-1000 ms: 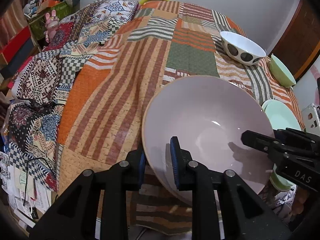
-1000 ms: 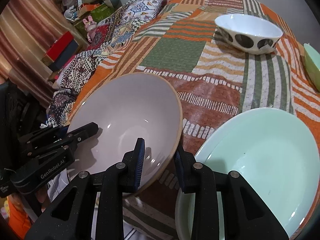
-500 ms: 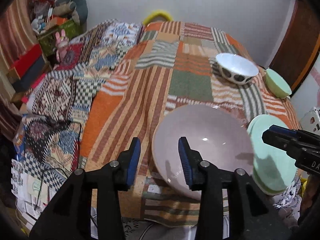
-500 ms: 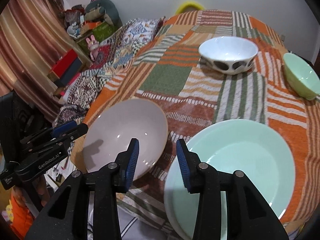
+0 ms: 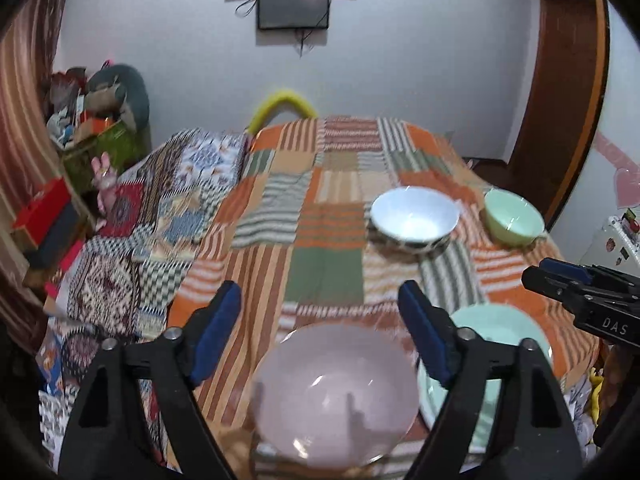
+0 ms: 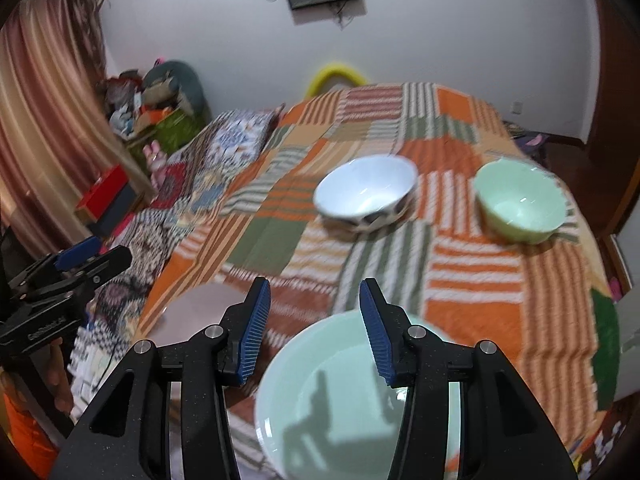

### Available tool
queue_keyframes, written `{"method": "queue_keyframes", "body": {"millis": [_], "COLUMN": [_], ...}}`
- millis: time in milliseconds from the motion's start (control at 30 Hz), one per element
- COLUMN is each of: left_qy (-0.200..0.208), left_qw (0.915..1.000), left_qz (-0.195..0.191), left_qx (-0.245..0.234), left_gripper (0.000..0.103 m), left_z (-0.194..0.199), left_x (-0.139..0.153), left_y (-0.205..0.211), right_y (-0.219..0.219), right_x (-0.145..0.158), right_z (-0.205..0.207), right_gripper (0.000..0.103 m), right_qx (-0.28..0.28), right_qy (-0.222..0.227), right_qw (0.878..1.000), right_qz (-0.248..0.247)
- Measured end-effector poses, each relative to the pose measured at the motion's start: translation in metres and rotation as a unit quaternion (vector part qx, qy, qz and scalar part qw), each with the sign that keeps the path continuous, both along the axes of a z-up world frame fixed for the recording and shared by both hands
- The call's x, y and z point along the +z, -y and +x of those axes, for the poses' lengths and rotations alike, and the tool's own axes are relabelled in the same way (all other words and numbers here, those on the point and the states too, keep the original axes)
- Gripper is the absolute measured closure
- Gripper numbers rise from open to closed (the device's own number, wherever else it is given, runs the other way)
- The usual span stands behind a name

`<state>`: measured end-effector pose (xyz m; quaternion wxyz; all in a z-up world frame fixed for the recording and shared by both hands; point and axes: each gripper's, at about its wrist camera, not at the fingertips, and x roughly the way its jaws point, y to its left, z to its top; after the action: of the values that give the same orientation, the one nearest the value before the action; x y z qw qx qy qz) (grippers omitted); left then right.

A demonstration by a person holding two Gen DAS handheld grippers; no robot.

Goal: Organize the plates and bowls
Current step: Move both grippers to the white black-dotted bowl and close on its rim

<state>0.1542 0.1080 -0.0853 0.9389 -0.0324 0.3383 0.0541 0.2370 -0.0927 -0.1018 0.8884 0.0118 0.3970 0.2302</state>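
My left tongs (image 5: 320,332) stand wide, their jaws having just been opening, with nothing pressed between the blue pads (image 5: 216,332); the pink bowl (image 5: 334,394) sits free below them on the patchwork quilt (image 5: 320,280), at the near edge of the bed. My right tongs (image 6: 314,334) are parted more narrowly, and their jaws have also just been opening; they grip nothing and hang above the mint plate (image 6: 344,400), which lies flat on the quilt just right of the pink bowl. From the left view that mint plate (image 5: 492,328) shows beside the pink bowl, nearly touching its rim, and my right tongs (image 5: 560,280) reach in from the right edge. From the right view the pink bowl (image 6: 200,312) is partly hidden behind my tongs' left finger, and my left tongs (image 6: 80,256) show at the left edge. Farther across the bed stands the white bowl with dark spots (image 6: 366,194), upright, and to its right, apart from it, the small green bowl (image 6: 520,206), also upright. Both bowls appear again from the left view: the white one (image 5: 414,216) and the green one (image 5: 514,216). A striped curtain (image 6: 44,140) hangs at the left, a red box (image 6: 106,192) sits beside the bed, and a dark screen (image 5: 294,4) is fixed on the far wall.
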Motion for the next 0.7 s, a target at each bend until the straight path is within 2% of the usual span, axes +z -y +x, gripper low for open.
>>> {"method": "queue_keyframes", "body": {"millis": [167, 400, 600, 700], "left_qy": [0.022, 0.019, 0.002, -0.013], "left_qw": [0.9995, 0.9991, 0.9990, 0.9992], "left_qz": [0.010, -0.023, -0.036, -0.030], "left_qx": [-0.020, -0.031, -0.024, -0.022], "left_gripper": [0.014, 0.013, 0.012, 0.012], "left_z": [0.025, 0.075, 0.119, 0.141], "left_x": [0.015, 0.020, 0.010, -0.002], "left_y": [0.019, 0.027, 0.020, 0.017], "right_y": [0.017, 0.034, 0.033, 0.031], "right_x": [0.014, 0.022, 0.017, 0.010], "right_z": [0.015, 0.045, 0.072, 0.088], "right_gripper": [0.058, 0.058, 0.058, 0.058], "right_qx": [-0.022, -0.051, -0.059, -0.060], "right_qy": [0.019, 0.026, 0.026, 0.021], "right_qw": [1.000, 0.998, 0.998, 0.998], "right_qz": [0.004, 0.021, 0.010, 0.003]}}
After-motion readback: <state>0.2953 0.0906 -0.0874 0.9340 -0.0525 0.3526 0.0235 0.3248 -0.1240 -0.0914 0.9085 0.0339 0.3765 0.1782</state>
